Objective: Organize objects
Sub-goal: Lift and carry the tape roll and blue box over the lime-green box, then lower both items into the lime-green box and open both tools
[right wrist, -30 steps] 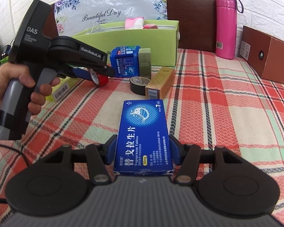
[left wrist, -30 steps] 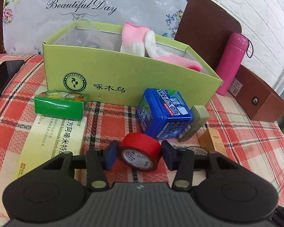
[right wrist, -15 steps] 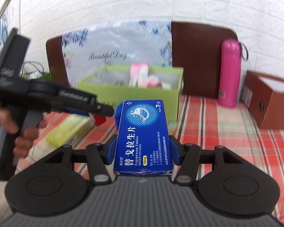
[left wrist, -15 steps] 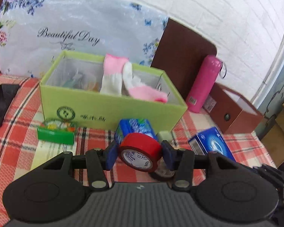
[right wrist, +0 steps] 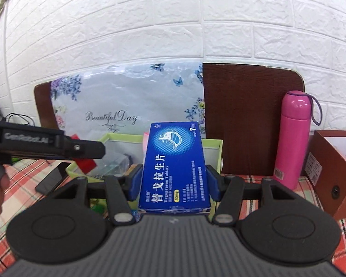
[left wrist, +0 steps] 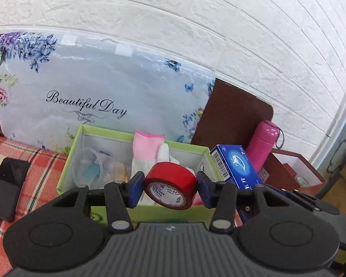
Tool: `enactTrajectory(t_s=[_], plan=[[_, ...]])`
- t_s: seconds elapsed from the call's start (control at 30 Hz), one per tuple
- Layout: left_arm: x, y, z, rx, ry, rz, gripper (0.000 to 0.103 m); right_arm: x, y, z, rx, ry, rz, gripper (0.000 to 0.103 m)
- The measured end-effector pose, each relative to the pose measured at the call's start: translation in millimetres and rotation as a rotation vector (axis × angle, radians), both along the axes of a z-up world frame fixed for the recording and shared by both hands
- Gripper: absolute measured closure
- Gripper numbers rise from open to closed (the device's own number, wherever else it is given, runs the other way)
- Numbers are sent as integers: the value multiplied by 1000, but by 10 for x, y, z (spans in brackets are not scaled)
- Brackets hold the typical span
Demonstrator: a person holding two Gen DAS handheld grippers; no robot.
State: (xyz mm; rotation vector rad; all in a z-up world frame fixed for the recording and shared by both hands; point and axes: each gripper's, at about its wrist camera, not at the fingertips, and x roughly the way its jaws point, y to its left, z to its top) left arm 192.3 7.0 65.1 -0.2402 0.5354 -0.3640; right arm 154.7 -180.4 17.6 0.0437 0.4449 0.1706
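Note:
My left gripper [left wrist: 170,190] is shut on a red tape roll [left wrist: 170,188] and holds it in the air over the near wall of the open green box [left wrist: 73,152]. The box holds pink and white gloves [left wrist: 147,152] and clear plastic items. My right gripper [right wrist: 174,183] is shut on a blue medicine box [right wrist: 174,164] and holds it raised in front of the green box [right wrist: 213,145]. The blue box also shows in the left wrist view [left wrist: 236,168], at the green box's right end. The left gripper's body [right wrist: 46,145] shows at left in the right wrist view.
A pink bottle [right wrist: 293,138] stands right of the green box, with a brown carton [right wrist: 334,173] beyond it. A black phone [left wrist: 8,189] lies on the checked cloth at left. A floral bag [left wrist: 99,97] and a brown board [right wrist: 249,120] lean on the white brick wall.
Both grippers have risen and moved forward toward the green box, carrying the tape roll and the blue box. The items on the cloth in front of the box have dropped out of view.

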Motion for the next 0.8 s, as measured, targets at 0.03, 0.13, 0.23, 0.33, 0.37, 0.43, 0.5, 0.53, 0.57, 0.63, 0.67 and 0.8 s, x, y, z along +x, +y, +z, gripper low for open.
enactTrajectory(t_s=[0.03,0.13,0.23,0.33,0.37,0.43,0.5,0.53,0.57,0.63,0.67,0.8], plan=[[64,4,3,0,2,5,51,78,15,-18,-4,1,-5,48],[249,-1,-23,6,14,12,51,289,39,-66,-7,5,-16,48],[427,-24,-83,17,30,13,51,478,37,-125,-2,13,-35,48],[581,-33,-163,16,49,17,51,642,26,-202,10,29,-46,48],[626,-36,-195,16,56,18,51,697,28,-230,9,35,-47,48],[712,-47,-267,17,66,19,51,792,47,-308,3,49,-44,48],[759,-62,-347,27,57,26,48,885,88,-413,-16,86,-6,46],[769,-76,-383,45,54,32,36,916,115,-468,-35,111,12,35],[774,-84,-416,63,51,43,28,916,135,-515,-54,117,15,30],[764,-70,-474,69,41,45,27,884,161,-590,-88,99,13,22],[772,-52,-498,60,48,41,27,877,168,-617,-99,101,15,21],[784,7,-527,42,84,57,27,798,189,-614,-107,83,26,18]])
